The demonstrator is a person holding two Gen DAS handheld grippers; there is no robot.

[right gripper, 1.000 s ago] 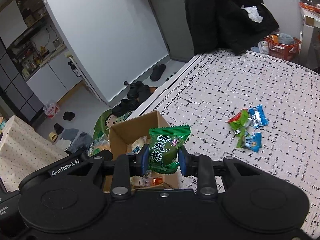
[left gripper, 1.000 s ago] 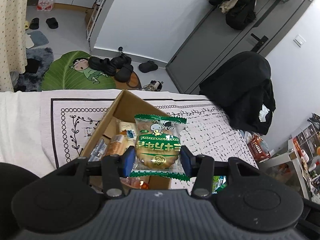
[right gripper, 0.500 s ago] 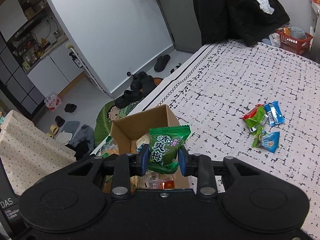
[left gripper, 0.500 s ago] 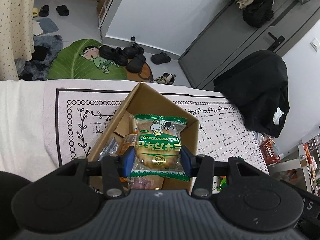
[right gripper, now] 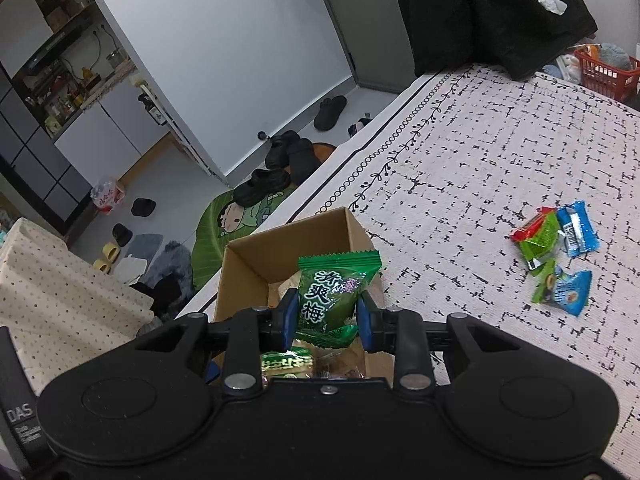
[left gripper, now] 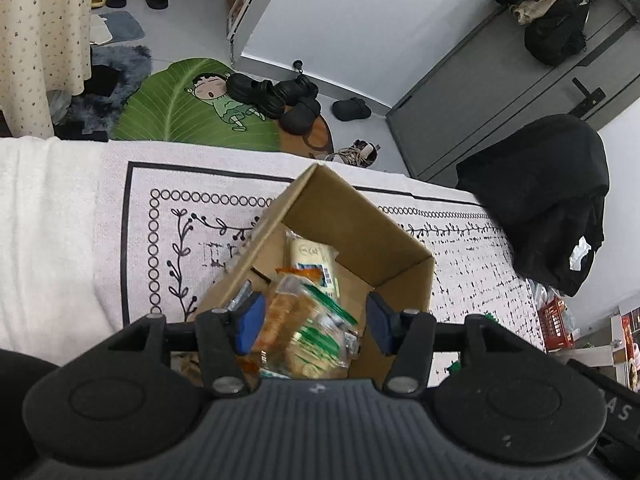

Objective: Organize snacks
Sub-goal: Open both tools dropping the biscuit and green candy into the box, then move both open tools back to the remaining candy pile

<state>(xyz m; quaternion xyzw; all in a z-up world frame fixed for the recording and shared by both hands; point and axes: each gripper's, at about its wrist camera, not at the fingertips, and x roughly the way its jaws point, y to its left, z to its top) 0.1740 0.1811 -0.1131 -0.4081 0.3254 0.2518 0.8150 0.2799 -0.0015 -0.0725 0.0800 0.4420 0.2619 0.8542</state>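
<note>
Left hand-held gripper [left gripper: 312, 322]: jaws opening, green-and-clear pastry packet [left gripper: 308, 332] dropping free below.
Right hand-held gripper [right gripper: 327, 314]: clamped on green foil plum packet [right gripper: 334, 294].
Risk: releasing beyond the brown cardboard box [right gripper: 280, 240] rim spills it.

My feeds are evenly lit by soft, cool indoor light, and I can't find its source or any hard shadows. Both fisheye views bow straight lines strongly towards the edges, and the corners darken. In the left wrist view the green-and-clear snack packet [left gripper: 308, 332] is smeared by motion blur. The right view's green plum candy packet [right gripper: 334, 294] shows crisp print with faint foil sheen.
</note>
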